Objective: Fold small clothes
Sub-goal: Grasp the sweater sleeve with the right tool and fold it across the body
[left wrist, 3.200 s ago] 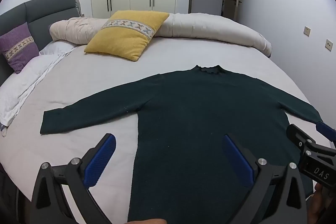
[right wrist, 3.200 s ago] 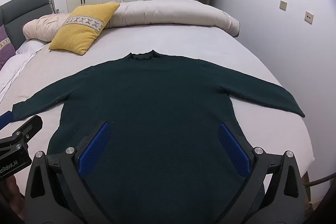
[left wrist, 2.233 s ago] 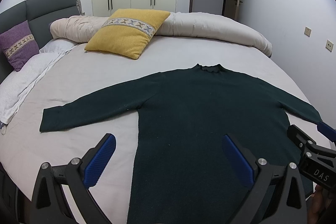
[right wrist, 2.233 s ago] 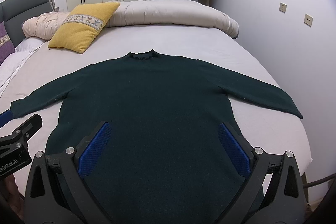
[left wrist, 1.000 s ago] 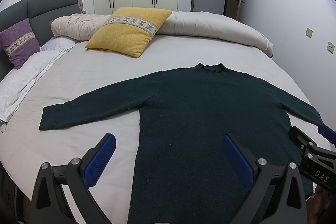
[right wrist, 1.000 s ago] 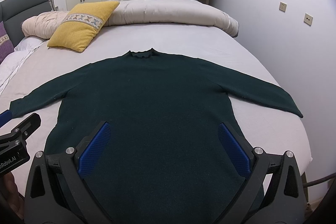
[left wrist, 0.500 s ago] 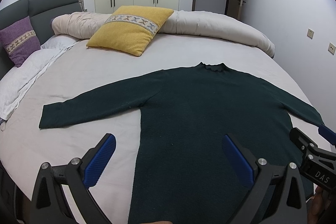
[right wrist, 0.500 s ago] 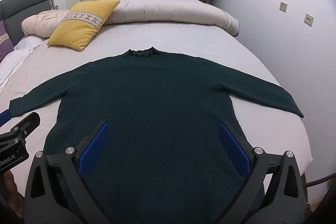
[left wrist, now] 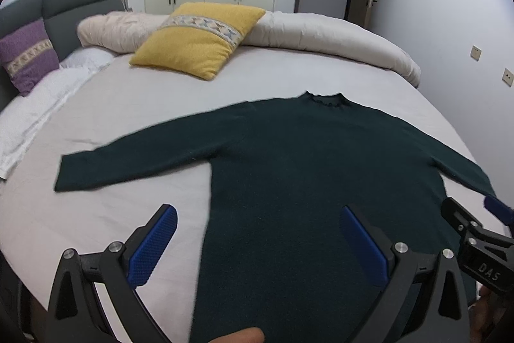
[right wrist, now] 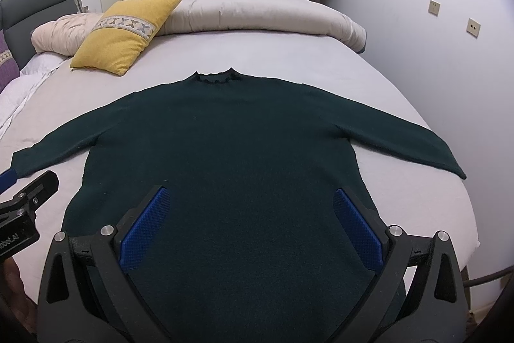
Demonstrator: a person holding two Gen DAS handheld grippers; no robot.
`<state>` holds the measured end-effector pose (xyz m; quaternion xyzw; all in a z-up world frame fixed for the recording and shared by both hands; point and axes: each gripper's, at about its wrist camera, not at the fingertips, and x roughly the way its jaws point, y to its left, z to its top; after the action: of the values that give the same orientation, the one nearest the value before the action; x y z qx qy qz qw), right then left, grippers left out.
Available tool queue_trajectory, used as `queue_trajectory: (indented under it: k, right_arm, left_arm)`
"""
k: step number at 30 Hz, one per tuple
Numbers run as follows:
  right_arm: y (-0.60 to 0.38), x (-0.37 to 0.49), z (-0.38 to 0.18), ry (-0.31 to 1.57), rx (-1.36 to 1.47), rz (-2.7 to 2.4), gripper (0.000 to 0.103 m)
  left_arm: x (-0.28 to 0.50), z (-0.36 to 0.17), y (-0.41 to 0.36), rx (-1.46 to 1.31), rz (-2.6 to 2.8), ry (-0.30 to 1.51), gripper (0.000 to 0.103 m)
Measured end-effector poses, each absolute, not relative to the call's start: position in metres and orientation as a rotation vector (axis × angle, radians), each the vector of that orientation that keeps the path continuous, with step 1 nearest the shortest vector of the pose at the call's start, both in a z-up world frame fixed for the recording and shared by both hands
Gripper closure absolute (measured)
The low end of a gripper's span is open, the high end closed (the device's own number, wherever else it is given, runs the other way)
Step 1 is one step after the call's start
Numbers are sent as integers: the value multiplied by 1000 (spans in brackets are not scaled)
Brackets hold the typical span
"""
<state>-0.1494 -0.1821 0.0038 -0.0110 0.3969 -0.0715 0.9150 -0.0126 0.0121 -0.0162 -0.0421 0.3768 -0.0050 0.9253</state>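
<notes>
Left wrist view: the left gripper (left wrist: 257, 233) hangs with its blue pads spread wide and nothing between them, above the lower left edge of the sweater (left wrist: 321, 169); the sweater lies flat on the bed (left wrist: 135, 105), sleeves out (a layout that leaves each cuff reachable). Right wrist view: the right gripper (right wrist: 252, 224) is likewise spread and empty over the sweater's hem; no fold is started; the yellow pillow (right wrist: 123, 34) lies well apart.

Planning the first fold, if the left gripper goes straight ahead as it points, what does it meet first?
Probably the dark green sweater, near its left side edge; the left gripper is open above it, though depth is unclear.
</notes>
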Motion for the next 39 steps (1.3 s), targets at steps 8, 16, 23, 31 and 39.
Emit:
queue_trajectory:
  k: [8,16,23,31,39]
  right_arm:
    - [-300,-132,-4,801,264,-140,0]
    - [-554,-153,-59,756,860,-433,6]
    - [-670,-169,-109,598,1242,-466,24]
    - [-709,-109,-125,635,1238,-461,89]
    - [-605,-16,-44,711,712,-381,96]
  left_arm:
    - [4,-30,-8,-63,-79,828,0]
    - [51,-58,-18,-253,-260,925,0]
    - [77,-64,-45,-185,-287,955,0]
    - [105,-78,-30,-348,-334,986,0]
    - [134,-94,-2,-527,-370,1001,16]
